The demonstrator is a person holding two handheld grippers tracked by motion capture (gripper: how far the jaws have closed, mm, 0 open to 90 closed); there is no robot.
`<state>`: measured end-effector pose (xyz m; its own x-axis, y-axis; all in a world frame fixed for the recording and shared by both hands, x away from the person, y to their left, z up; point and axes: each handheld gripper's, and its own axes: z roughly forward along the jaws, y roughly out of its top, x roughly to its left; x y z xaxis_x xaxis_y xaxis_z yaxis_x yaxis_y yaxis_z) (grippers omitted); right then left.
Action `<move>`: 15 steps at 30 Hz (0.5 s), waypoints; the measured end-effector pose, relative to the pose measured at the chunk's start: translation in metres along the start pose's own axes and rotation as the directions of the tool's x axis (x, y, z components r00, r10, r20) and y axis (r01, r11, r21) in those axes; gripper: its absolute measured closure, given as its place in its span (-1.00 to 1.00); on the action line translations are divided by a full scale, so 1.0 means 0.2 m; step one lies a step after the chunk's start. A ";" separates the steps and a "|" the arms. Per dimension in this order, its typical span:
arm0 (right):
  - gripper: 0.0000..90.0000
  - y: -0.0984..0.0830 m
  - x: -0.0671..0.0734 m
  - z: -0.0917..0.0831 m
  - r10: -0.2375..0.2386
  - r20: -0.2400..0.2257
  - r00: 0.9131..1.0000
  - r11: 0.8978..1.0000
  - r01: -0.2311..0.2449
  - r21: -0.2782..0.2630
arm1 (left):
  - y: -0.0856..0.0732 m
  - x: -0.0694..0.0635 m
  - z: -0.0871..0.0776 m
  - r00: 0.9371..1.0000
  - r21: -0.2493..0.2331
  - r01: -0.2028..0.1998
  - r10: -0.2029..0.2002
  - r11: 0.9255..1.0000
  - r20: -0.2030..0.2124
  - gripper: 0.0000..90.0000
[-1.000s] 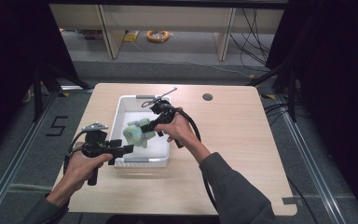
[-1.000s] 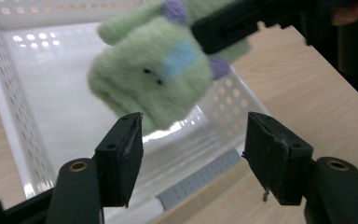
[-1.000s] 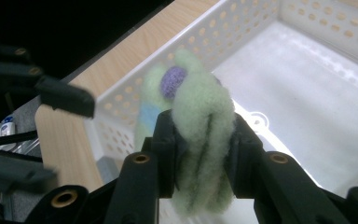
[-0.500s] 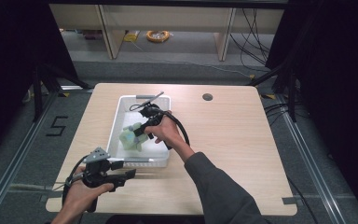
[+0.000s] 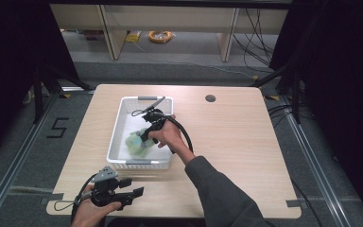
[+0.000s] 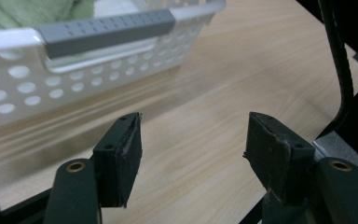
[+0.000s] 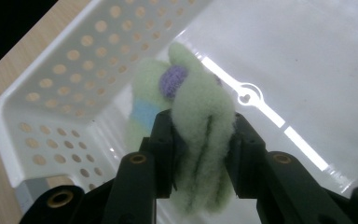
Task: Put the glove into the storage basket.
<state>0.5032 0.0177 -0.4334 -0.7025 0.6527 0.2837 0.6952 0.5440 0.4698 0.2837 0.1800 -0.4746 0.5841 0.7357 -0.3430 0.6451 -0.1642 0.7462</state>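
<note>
Left gripper (image 5: 131,194) hovers over the desk (image 5: 246,142) at its near left corner, just in front of the white basket (image 5: 116,142), jaws spread wide with nothing between them. Right gripper (image 7: 200,140) reaches down inside the basket near its front end, jaws just eased apart a little yet pads pressed on both sides of a fuzzy green soft toy (image 7: 200,116), which hangs close above the basket floor.

Both grippers are black: the left gripper (image 5: 134,193) carries a grey three-cornered plate. The right gripper (image 5: 144,137) trails a looping black cable. The sleeve (image 5: 217,194) at lower right looks dark grey.
</note>
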 end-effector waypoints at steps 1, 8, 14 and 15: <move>0.48 0.00 -0.01 0.00 -0.009 0.013 1.000 1.000 0.009 0.003 | -0.01 -0.01 0.01 1.000 0.007 -0.008 0.008 1.000 0.003 -0.21; 0.45 -0.03 -0.06 0.03 0.009 0.042 0.999 0.999 -0.011 0.039 | -0.03 -0.03 0.03 1.000 0.022 -0.023 0.023 0.999 -0.001 -0.21; 0.42 -0.03 -0.08 0.04 0.002 0.060 0.998 0.999 -0.005 0.047 | -0.04 -0.03 0.05 1.000 0.040 -0.031 0.031 0.999 -0.004 -0.21; 0.42 -0.03 -0.08 0.05 0.010 0.064 0.998 0.999 -0.013 0.044 | -0.04 -0.03 0.05 0.999 0.049 -0.036 0.035 0.998 0.007 -0.21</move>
<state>0.5125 0.0088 -0.4484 -0.6840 0.6907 0.2346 0.7104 0.5578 0.4291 0.2796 0.1699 -0.4847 0.6101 0.7246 -0.3206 0.6474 -0.2227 0.7289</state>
